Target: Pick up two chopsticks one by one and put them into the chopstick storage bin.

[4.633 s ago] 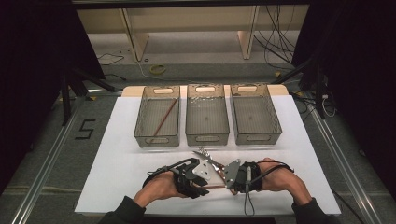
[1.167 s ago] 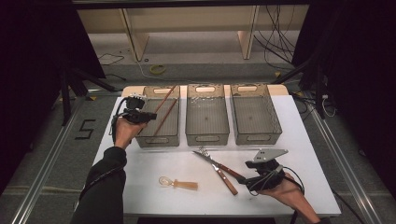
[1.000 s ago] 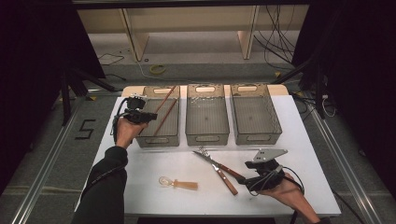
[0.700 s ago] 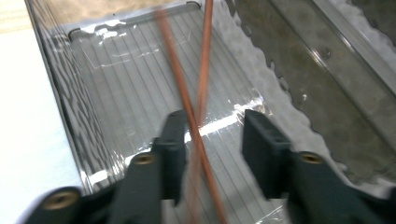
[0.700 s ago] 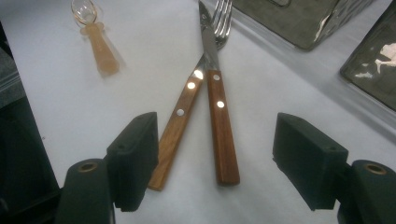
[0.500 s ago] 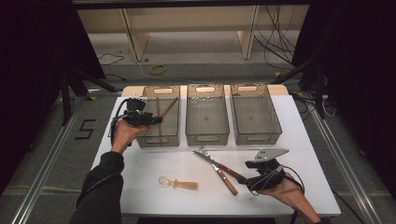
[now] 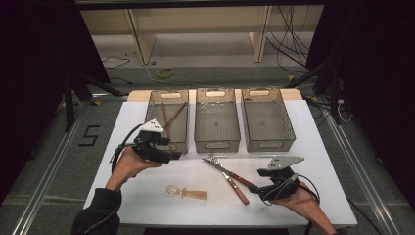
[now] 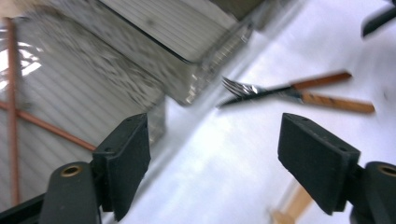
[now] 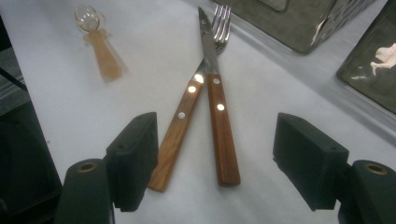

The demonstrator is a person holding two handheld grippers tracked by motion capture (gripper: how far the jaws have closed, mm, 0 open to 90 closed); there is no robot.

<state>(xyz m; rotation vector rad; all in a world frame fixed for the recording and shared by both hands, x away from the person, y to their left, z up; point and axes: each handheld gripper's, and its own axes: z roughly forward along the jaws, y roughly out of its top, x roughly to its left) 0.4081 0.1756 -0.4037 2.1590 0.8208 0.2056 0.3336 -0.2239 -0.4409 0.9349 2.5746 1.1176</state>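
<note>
A white table [image 7: 313, 147] carries three clear plastic bins [image 7: 217, 122] set side by side along its far edge, their long sides running away from the person. The left bin [image 7: 169, 105] holds two thin reddish-brown chopsticks [image 7: 172, 115] that cross each other; the middle and right bins look bare. In front of the bins, well apart from each other, are the two grippers. The left gripper [image 7: 169, 155] hovers just at the near end of the left bin, jaws pointing toward the middle of the table, spread wide with nothing between them; its own view shows the bin wall and chopsticks [image 8: 14, 112] at one side. The right gripper [image 7: 254, 188] sits low near the table's near right edge, its jaws likewise wide apart and empty, aimed at the handle ends of the cutlery. There is one knife [image 7: 237, 186] and one fork [image 7: 230, 172], both with wooden riveted handles, lying crossed in a narrow X at the middle of the table. Their long axes run diagonally, blade tip and tines pointing toward the bins and leftward, handles toward the right gripper; in the right gripper view the knife [image 9: 219, 126] lies over the fork [image 9: 180, 121], the handle ends resting between the open jaws. One small spoon [image 7: 186, 192] with a clear bowl and pale wooden handle lies to the left of them, its bowl pointing left.
</note>
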